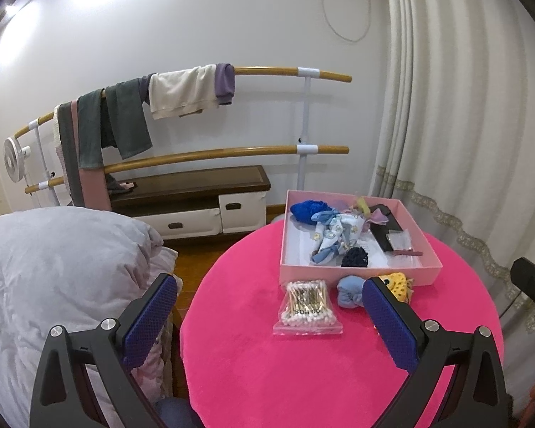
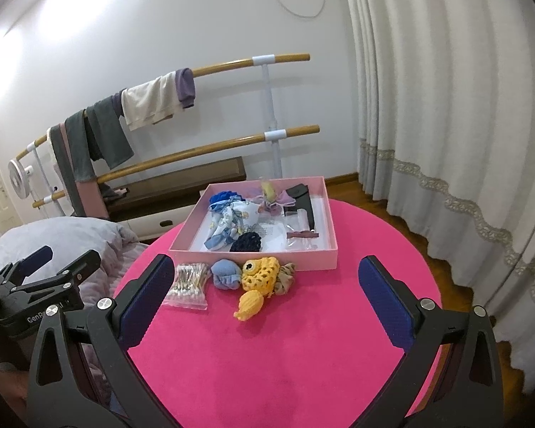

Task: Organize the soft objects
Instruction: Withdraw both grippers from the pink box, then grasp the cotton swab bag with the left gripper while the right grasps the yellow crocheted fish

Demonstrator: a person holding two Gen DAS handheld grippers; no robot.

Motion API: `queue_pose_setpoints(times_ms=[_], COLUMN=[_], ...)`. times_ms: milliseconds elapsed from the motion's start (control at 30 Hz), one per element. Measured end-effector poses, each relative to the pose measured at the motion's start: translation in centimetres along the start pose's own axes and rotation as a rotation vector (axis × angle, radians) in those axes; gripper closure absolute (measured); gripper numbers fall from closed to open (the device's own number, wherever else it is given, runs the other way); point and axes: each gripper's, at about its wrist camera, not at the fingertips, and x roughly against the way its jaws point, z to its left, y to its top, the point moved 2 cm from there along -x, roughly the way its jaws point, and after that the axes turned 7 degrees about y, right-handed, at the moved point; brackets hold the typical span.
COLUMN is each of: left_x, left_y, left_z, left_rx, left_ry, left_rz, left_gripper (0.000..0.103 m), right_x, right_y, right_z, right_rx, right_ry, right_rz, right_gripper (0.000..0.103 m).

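Observation:
A pink box (image 2: pixel 303 262) stands at the back of the round pink table (image 2: pixel 285 356). It holds a patterned cloth pouch (image 2: pixel 232 224), a dark blue scrunchie (image 2: pixel 246 242), a bright blue scrunchie (image 2: pixel 219 197) and a lilac bow (image 2: pixel 274 201). In front of it lie a light blue scrunchie (image 2: pixel 224 274), a yellow crochet fish (image 2: pixel 255 285), a tan scrunchie (image 2: pixel 285 278) and a bag of cotton swabs (image 2: pixel 189 285). My right gripper (image 2: pixel 267 278) is open and empty, just short of them. My left gripper (image 1: pixel 269 299) is open and empty above the table's left edge.
The box also holds a black case (image 2: pixel 299 199) and small clear packets (image 2: pixel 301 237). A grey duvet (image 1: pixel 53 267) lies left of the table. A barre with hanging clothes (image 1: pixel 182 92) and a low cabinet (image 1: pixel 196 199) stand at the wall. Curtains (image 2: pixel 446 107) hang at the right.

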Motion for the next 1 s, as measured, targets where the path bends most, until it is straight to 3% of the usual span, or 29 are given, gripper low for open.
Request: queue_pose_setpoints(times_ms=[233,400,700,1000], left_x=[-0.5,-2.9,-10.2,-18.6], left_y=[-0.5,-1.3,-2.1,-3.4], left_z=[-0.2,-0.8,-2.9,-5.4], left_rx=[-0.008,-0.031,-0.079,-0.108], left_ry=[-0.001,-0.003,-0.022,-0.028], left_rz=[0.017,0.079,0.2,0.291], left_gripper=[0.0,0.0,0.0,0.0], right_x=[-0.6,-3.2,-10.3,-15.3], right_y=[-0.1,-1.3,-4.6,-6.5], right_z=[-0.5,-1.7,-4.0,-4.0], right_rx=[0.002,-0.017,-0.083,-0.117], right_ry=[0.004,0.002,0.02,0.091], right_rz=[0.009,0.079,0.249,0.35], right_gripper=[0.0,0.0,0.0,0.002])
